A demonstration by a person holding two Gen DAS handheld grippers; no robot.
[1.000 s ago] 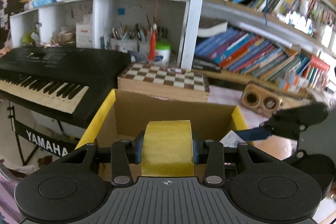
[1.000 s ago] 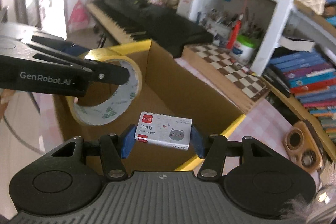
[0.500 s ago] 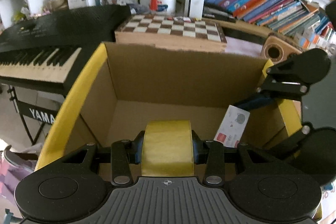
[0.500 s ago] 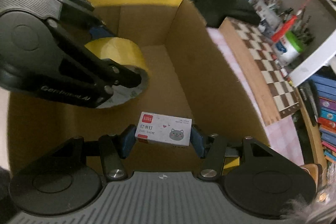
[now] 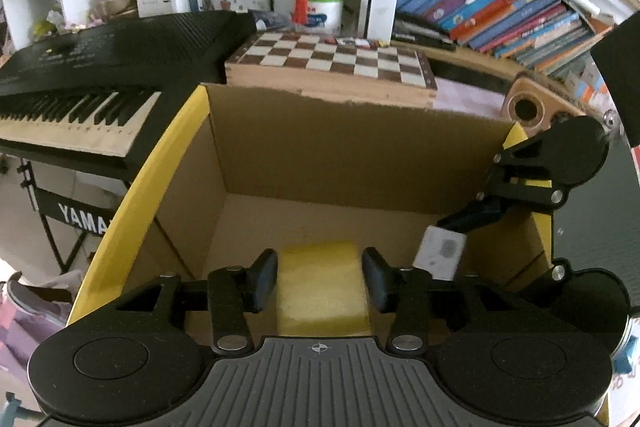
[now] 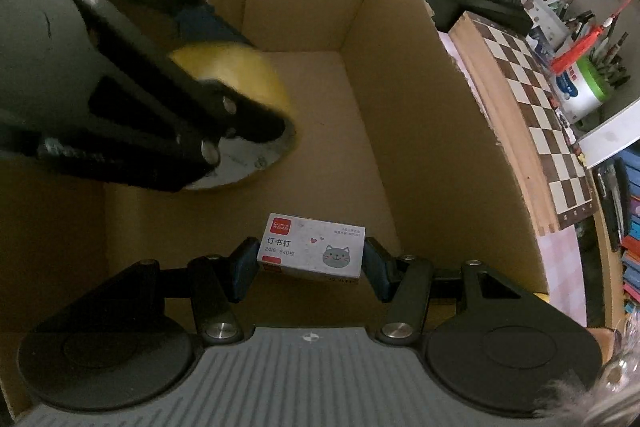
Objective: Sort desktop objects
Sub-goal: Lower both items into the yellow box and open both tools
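Observation:
An open cardboard box (image 5: 360,155) with yellow-taped rim flaps lies below both grippers. My left gripper (image 5: 320,277) reaches into it, its jaws opening. The yellow tape roll (image 5: 320,291) stands between the pads, with a gap on each side. In the right wrist view the same tape roll (image 6: 240,71) sits low near the box floor under the left gripper's dark fingers (image 6: 264,125). My right gripper (image 6: 310,263) is shut on a small white staple box (image 6: 312,247) with a cat drawing, held over the floor of the cardboard box (image 6: 420,107). That staple box (image 5: 440,253) shows at the right of the left wrist view.
A black Yamaha keyboard (image 5: 100,67) on a stand runs along the box's left side. Behind the box lies a wooden chessboard (image 5: 332,59). Shelves with books (image 5: 500,11) and pen pots fill the back. A wooden speaker (image 5: 528,107) sits at the right.
Both grippers have sunk down into the cardboard box. The left jaws have spread away from the tape roll. The right gripper still grips the staple box.

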